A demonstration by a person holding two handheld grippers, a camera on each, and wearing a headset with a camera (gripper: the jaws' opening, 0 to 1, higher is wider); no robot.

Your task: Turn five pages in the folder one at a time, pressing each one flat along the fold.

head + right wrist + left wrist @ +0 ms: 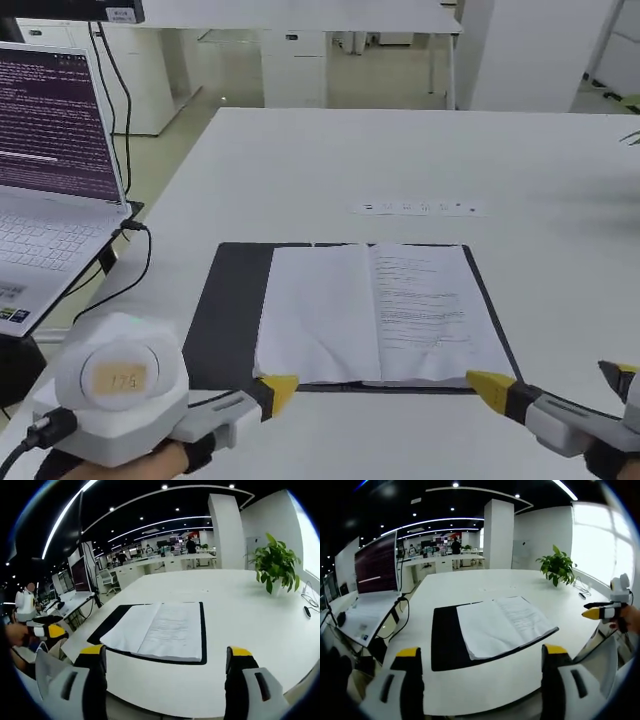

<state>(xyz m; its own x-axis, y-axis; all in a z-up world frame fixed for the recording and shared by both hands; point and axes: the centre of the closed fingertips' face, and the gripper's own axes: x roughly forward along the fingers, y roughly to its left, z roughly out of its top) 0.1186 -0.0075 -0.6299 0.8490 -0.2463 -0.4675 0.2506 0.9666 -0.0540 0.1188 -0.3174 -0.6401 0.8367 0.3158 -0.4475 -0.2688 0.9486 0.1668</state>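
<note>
Open-plan office. Large white tabletop point(400, 160), matte. Just off its left edge is a laptop point(50, 150), screen lit with purple terminal text. Black cables point(122, 110) hang beside it. A small label strip point(420, 208) lies mid-tabletop. Potted plant point(559, 566) stands near the right edge, toward the far corner. White square pillar point(498, 535) beyond the far edge. Bright window point(602, 535) along the right wall, washed out. Dark ceiling with curved light strips point(435, 521) and round spotlights point(455, 484). Rows of white desks point(440, 560) at the back, with a person point(455, 545) standing there. Pale glossy floor point(170, 150). White cabinets point(293, 65) past the far edge.
</note>
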